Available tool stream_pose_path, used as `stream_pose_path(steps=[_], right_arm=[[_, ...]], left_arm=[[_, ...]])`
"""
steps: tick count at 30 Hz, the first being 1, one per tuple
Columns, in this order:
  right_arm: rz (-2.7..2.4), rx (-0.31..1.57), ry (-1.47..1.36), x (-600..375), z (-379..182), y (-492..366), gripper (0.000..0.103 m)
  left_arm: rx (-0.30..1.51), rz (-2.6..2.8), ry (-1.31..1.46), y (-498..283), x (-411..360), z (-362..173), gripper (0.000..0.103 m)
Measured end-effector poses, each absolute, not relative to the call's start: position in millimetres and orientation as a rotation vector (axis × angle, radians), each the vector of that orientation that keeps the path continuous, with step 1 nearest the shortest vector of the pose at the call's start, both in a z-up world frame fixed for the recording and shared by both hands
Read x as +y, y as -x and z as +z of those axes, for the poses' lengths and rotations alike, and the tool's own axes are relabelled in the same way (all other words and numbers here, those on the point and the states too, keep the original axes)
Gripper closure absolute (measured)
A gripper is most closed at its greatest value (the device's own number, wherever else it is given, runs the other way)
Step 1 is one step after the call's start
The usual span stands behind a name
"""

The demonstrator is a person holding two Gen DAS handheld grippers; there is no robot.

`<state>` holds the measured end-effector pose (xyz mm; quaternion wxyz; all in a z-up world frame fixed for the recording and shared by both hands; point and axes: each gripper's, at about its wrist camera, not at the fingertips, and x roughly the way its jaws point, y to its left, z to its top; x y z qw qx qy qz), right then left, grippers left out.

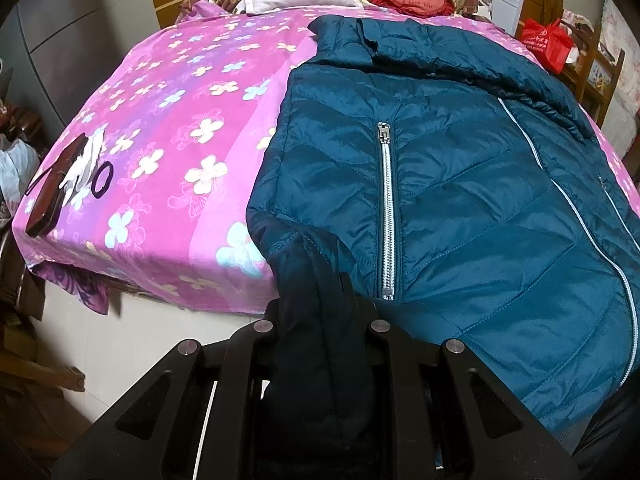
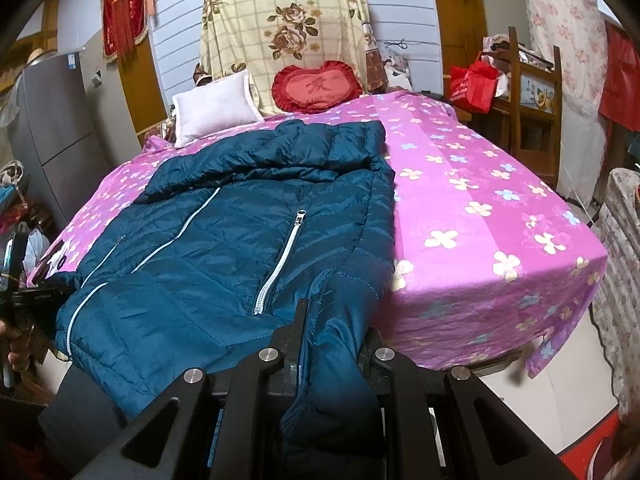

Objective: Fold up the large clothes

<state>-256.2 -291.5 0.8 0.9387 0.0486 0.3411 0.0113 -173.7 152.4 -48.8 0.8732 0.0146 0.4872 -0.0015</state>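
Both grippers are clamping the near hem of the jacket: the left gripper (image 1: 312,312) is pinching a dark fold of fabric at the jacket's lower left corner, and the right gripper (image 2: 332,332) is pinching a bunched fold at the lower right corner, its jaws fully closed on the cloth. Behind them the bed (image 2: 500,216) is filling most of both views, wearing a pink sheet printed with pale flowers. The teal quilted jacket (image 1: 460,184) is lying front-up along the middle of the bed, its hem hanging at the near edge and its collar and folded sleeves bunching toward the far end. A yellow checked cloth with roses (image 2: 280,20) is draping over something tall at the head of the bed. A white pillow (image 2: 216,106) is leaning just past the jacket's collar, and a red heart-shaped cushion (image 2: 316,88) is sitting beside it. A red bag (image 2: 472,80) is resting off the bed's far right corner. A silver pocket zipper (image 1: 387,208) is running down the jacket's front. A dark wallet-like case (image 1: 52,196) and a black hair tie (image 1: 102,178) are lying near the bed's left edge.
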Motion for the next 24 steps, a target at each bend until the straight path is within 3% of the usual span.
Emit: stream_pose_path(steps=[24], right_arm=[[0.009, 0.672, -0.061, -285.7, 4.9, 264.0, 0.091]], left_arm=[[1.018, -0.014, -0.006, 179.1, 158.7, -47.8, 0.087]])
